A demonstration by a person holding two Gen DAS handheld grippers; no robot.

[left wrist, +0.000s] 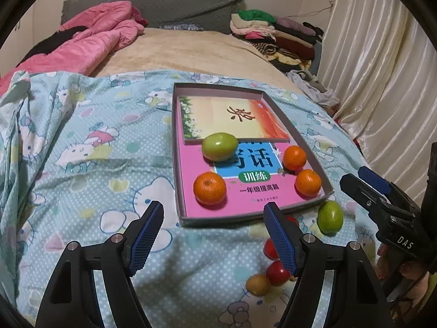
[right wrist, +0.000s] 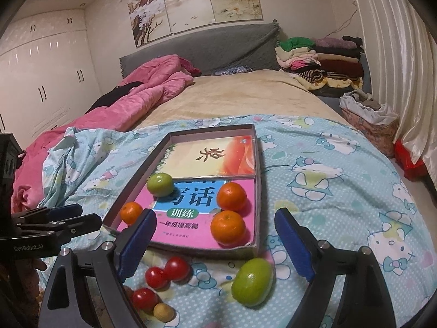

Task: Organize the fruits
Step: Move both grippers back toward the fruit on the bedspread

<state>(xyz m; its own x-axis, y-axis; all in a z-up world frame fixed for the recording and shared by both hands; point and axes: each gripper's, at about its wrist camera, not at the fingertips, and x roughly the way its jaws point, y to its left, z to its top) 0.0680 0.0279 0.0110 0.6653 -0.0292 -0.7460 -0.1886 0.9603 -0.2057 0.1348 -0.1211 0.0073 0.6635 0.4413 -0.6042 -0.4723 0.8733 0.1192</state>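
Loose green fruit (right wrist: pixel 252 282) on bedsheet (right wrist: pixel 341 191), just outside tray's near edge, right gripper lined up on it.

Green fruit lies between and slightly ahead of right gripper (right wrist: pixel 215 242) fingers, long axis tilted up-right, not touched; jaws wide open, nothing held. Left gripper (left wrist: pixel 214 236) also open and empty, further off: fruit sits to its right, past its right finger. Right hand is clearly the nearer one. Tray (right wrist: pixel 258 191) already has one green fruit (right wrist: pixel 160 184) and three oranges (right wrist: pixel 231 196). Small red tomatoes (right wrist: pixel 166 272) and a yellowish one (right wrist: pixel 163 311) still loose on sheet, left of the green fruit. Likely next: close on green fruit, lift over tray's low rim.
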